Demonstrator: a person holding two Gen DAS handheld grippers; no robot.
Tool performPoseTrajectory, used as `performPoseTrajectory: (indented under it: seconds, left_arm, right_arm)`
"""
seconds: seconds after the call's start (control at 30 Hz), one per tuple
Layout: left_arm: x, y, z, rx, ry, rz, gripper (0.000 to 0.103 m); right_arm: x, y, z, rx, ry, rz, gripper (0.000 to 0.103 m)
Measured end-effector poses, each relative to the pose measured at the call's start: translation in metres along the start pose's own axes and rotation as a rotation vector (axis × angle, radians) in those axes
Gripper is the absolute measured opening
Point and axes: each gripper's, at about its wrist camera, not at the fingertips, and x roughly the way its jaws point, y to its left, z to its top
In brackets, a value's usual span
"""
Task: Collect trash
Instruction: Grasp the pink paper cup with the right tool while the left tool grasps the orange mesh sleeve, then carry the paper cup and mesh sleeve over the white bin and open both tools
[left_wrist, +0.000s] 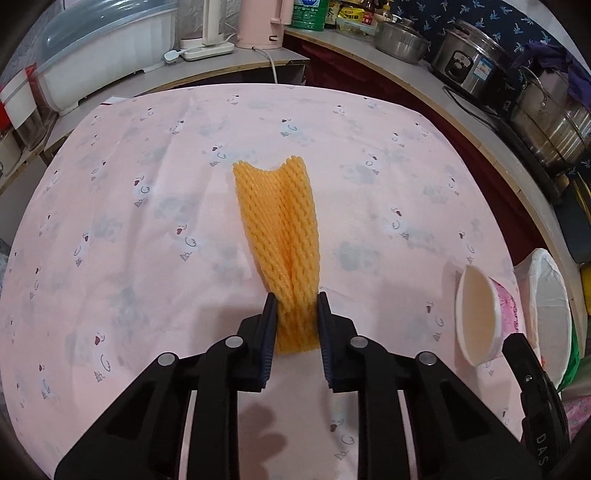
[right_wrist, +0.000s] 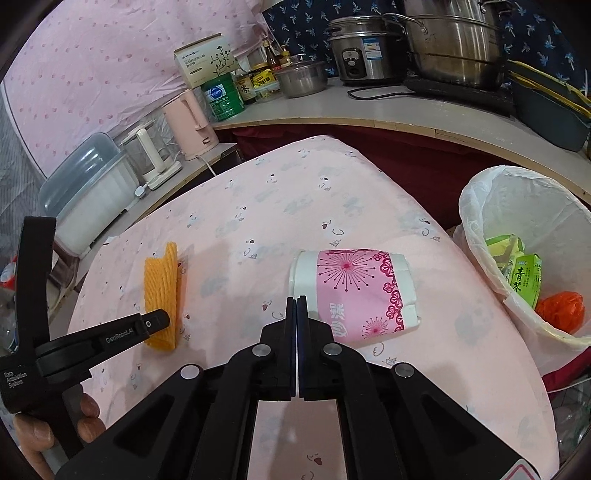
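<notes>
While the left claw (left_wrist: 296, 299) is pinching the net (left_wrist: 280, 229) on the cloth (left_wrist: 147, 221), right claw (right_wrist: 296, 301) is sitting closed, empty, beside the cup (right_wrist: 354, 291); soft foam is risking slipping free before the bin (right_wrist: 480, 206).

Left gripper (right_wrist: 159, 320) finger: "GenRobot.AI"
Left gripper body: "Data Acquisition System"
Right gripper's body (left_wrist: 541, 413), seen from the left wrist: "DAS"
Green carton (right_wrist: 526, 275) in bin: "青茶"
Paper cup (right_wrist: 356, 291): "妙潔"
</notes>
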Motion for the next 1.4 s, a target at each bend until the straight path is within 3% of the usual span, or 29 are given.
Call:
performPoseTrajectory:
  seconds: [0.23,0.5,0.77,1.03,1.17,1.27,1.4]
  left_arm:
    - [-0.020,-0.019,-0.010,0.035,-0.023,-0.028,0.020]
    - [-0.029,-0.023,-0.020,0.067,-0.026,-0.042,0.020]
    - [-0.029,-0.019,-0.020,0.067,-0.027,-0.047,0.020]
    - [-0.033,-0.025,-0.018,0.090,-0.039,-0.068,0.020]
    - [-0.030,-0.031,-0.017,0.101,-0.033,-0.077,0.020]
    - [-0.028,-0.037,-0.018,0.114,-0.028,-0.082,0.020]
    - [-0.029,-0.046,-0.020,0.134,-0.028,-0.087,0.020]
  right_arm:
    - [-0.015,-0.013,-0.003,0.042,0.003,0.001,0.005]
    - [0.002,-0.034,-0.027,0.242,0.108,0.136,0.038]
    - [0.014,-0.041,-0.019,0.374,0.114,0.218,0.061]
    - [0.033,-0.078,-0.020,0.604,0.130,0.275,0.063]
    - [0.038,-0.084,-0.013,0.631,0.116,0.283,0.063]
    - [0.045,-0.084,-0.011,0.630,0.127,0.291,0.039]
    - [0.049,-0.086,-0.014,0.655,0.125,0.321,0.032]
